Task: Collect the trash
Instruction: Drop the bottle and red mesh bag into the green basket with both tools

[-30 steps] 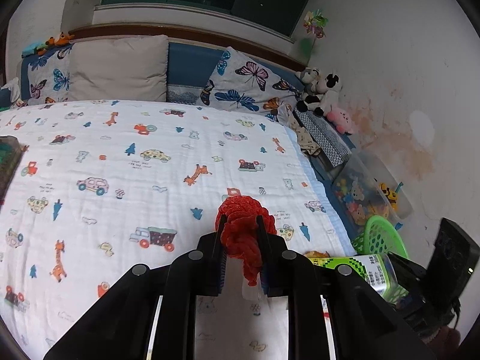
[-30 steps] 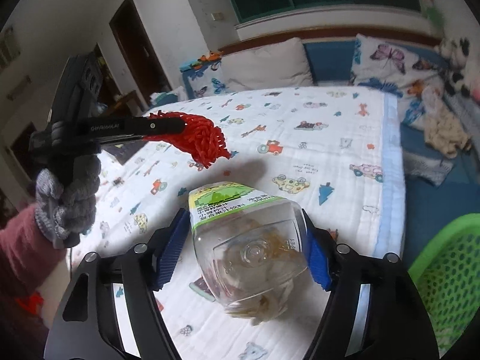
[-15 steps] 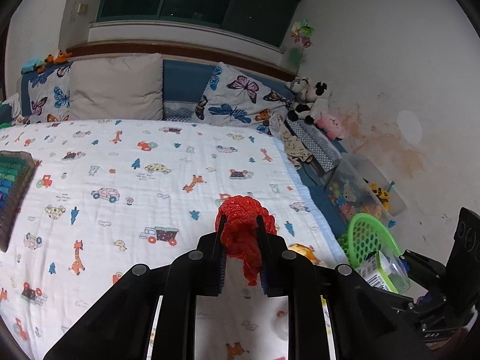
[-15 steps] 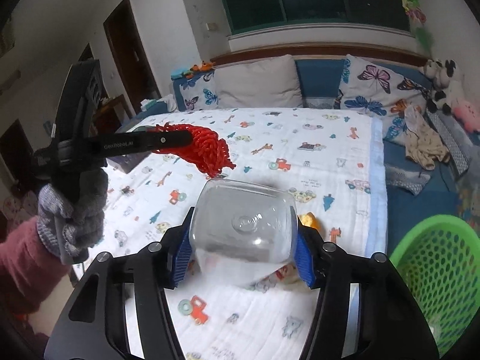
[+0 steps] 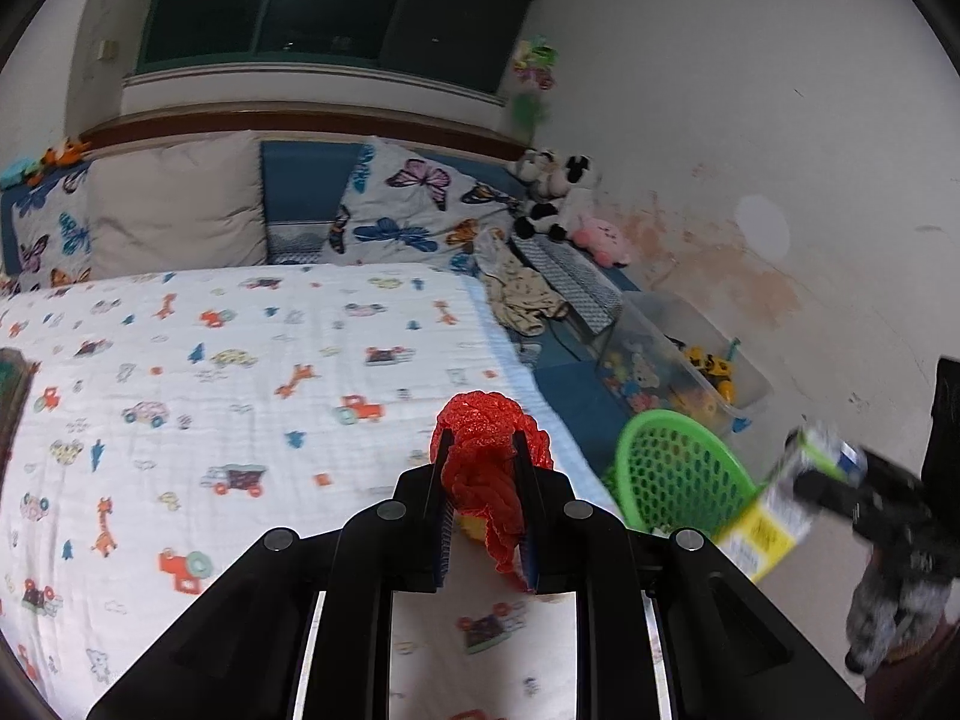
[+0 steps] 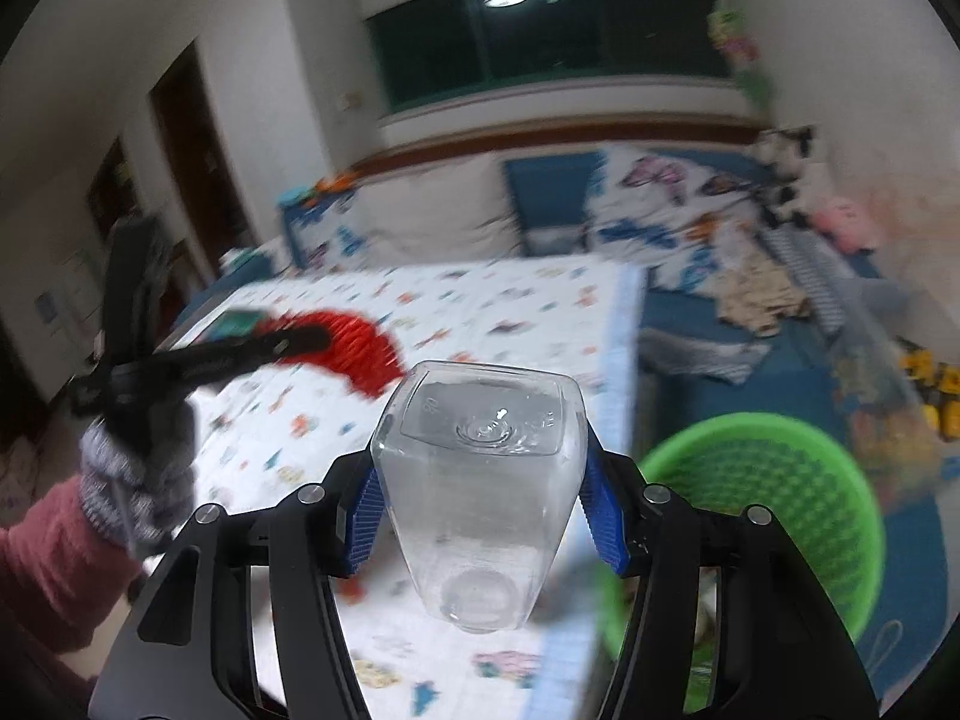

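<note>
My left gripper (image 5: 480,456) is shut on a red mesh net (image 5: 489,450) and holds it above the bed's right edge. My right gripper (image 6: 480,480) is shut on a clear plastic bottle (image 6: 480,480), its square base towards the camera. In the left wrist view the bottle (image 5: 792,498) with its green and yellow label is blurred, just right of the green mesh basket (image 5: 678,474). The basket (image 6: 774,504) stands on the floor beside the bed, to the right of the bottle. The left gripper with the red net (image 6: 354,348) shows at the left of the right wrist view.
The bed (image 5: 210,360) has a white cartoon-print sheet and pillows (image 5: 174,204) at its head. A clear toy box (image 5: 678,360), folded clothes (image 5: 522,294) and plush toys (image 5: 552,192) lie along the right wall. A yellow scrap (image 5: 471,525) lies under the red net.
Both grippers have moved right, towards the basket, with their loads. The bottle has swung from beside the bed to the basket's right side. The right wrist view is now blurred.
</note>
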Demonstrator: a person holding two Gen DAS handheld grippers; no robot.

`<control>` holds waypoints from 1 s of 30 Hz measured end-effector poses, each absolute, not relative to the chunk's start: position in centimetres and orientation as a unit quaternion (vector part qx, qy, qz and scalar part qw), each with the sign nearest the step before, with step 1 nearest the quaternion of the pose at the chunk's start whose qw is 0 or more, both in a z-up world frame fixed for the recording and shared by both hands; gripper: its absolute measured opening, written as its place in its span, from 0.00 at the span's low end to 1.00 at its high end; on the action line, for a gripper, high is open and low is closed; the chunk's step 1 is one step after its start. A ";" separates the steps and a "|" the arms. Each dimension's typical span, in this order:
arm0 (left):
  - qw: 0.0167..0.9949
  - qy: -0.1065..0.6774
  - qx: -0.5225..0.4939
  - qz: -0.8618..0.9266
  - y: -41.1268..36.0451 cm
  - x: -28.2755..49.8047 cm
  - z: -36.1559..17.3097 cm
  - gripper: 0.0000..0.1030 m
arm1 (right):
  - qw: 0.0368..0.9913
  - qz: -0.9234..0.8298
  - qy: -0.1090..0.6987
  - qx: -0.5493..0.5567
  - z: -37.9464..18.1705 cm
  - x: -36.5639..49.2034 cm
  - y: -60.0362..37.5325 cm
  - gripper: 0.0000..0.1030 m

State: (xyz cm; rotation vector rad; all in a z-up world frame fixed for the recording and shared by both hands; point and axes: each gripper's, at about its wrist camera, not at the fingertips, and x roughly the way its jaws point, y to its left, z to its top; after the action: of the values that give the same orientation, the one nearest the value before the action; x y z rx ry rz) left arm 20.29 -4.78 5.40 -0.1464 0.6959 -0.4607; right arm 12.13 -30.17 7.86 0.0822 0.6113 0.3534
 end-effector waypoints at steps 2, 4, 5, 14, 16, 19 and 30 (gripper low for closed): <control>0.910 0.338 -0.066 -0.230 -5.9 20.3 5.5 0.17 | 0.943 0.149 0.294 0.046 7.8 12.4 -31.8 0.55; 0.908 0.340 -0.060 -0.238 -7.1 20.4 5.5 0.17 | 0.948 0.121 0.289 0.055 7.5 12.8 -33.7 0.55; 0.907 0.341 -0.058 -0.241 -7.6 20.5 5.5 0.17 | 0.950 0.109 0.288 0.058 7.4 13.0 -34.4 0.55; 0.897 0.357 -0.043 -0.258 -11.1 21.6 4.3 0.17 | 0.950 -0.015 0.305 0.068 2.1 17.1 -40.1 0.55; 0.895 0.361 -0.040 -0.260 -11.6 21.9 4.0 0.17 | 0.945 -0.030 0.316 0.073 0.2 18.4 -41.0 0.55; 0.892 0.367 -0.037 -0.261 -12.4 22.4 3.5 0.17 | 0.941 -0.042 0.326 0.085 -1.7 19.7 -41.8 0.55; 0.878 0.383 -0.027 -0.285 -15.6 23.1 2.2 0.17 | 0.938 -0.052 0.320 0.118 -2.3 18.9 -43.7 0.64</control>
State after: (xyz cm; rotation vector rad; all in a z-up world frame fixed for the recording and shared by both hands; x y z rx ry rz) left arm 23.14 -15.63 2.24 -0.0573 0.7993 -0.5953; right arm 18.92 -43.74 -2.31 0.2405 0.6545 -0.1057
